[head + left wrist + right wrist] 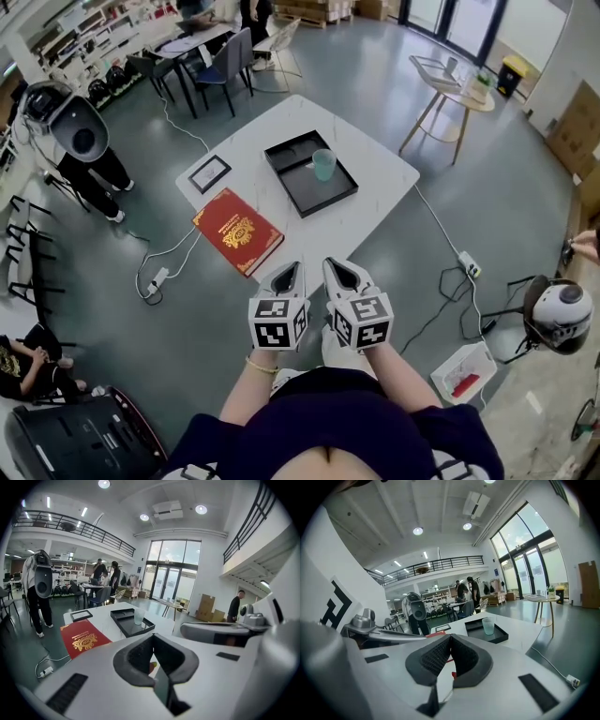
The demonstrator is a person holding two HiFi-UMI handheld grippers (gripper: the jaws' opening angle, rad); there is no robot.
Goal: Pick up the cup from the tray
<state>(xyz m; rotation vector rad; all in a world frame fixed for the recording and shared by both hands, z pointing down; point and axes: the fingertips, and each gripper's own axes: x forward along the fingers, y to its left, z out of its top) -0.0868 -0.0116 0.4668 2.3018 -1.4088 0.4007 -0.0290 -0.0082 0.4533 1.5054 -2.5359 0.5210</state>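
With both the left gripper (285, 274) and the right gripper (340, 272) clenched empty short of the white worktop (380, 178), well apart from the translucent pale-green plastic cup (323, 164) standing upright in the black rectangular tray (314, 195), unopened fingers (436, 657) could topple it on arrival, and whether it holds liquid is unclear.

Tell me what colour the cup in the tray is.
The cup is pale translucent green, clearest in the head view.

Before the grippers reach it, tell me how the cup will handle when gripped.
The cup looks translucent and thin-walled, so probably light and flexible. Upright, taller than wide, on the smooth tray, it could slide or tip if nudged.
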